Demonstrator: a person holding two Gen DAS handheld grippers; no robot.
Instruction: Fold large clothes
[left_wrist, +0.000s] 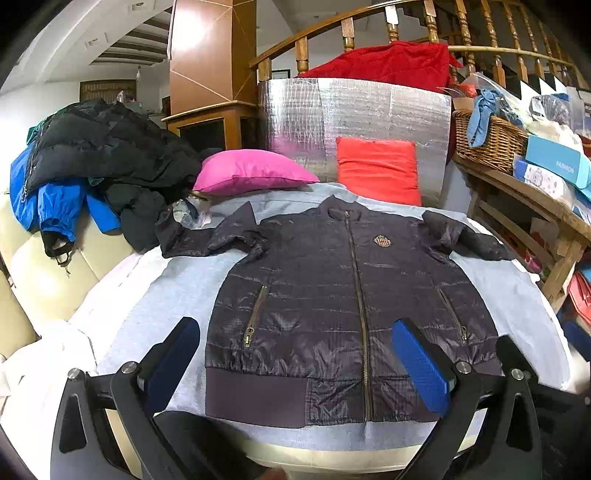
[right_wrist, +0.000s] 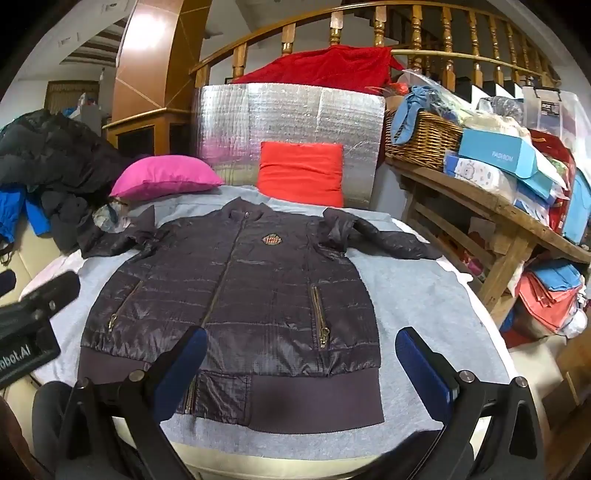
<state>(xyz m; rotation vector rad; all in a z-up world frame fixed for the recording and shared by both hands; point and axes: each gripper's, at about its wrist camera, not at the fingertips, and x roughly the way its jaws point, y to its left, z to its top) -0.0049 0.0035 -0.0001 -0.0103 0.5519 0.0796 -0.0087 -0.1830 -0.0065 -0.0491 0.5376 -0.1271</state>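
Your work surface is a bed covered by a grey sheet (left_wrist: 177, 291), and nearly all of it is taken up by the dark quilted jacket (left_wrist: 314, 295). The jacket lies flat, front side up, zipped closed, collar toward the far end and ribbed hem toward you. Both sleeves spread out sideways near the shoulders, crumpled rather than straight.

Behind the bed stands a silver foil panel (left_wrist: 354, 114), with a red blanket (left_wrist: 388, 62) heaped over its top against the wooden railing. On your left a pile of black and blue coats (left_wrist: 85, 162) sits on a cream surface. On your right a wooden shelf carries a wicker basket (right_wrist: 421, 140) and light blue boxes.

A pink pillow (left_wrist: 251, 170) and a red pillow (left_wrist: 376, 170) rest at the far end, just beyond the collar.

Your left claw (left_wrist: 295, 363) hangs over the hem on the jacket's left half, fingers spread wide, holding nothing. Your right claw (right_wrist: 303, 371) hangs over the hem on the right half, equally wide and empty. A small crest badge (right_wrist: 272, 239) sits on the chest beside the zip.
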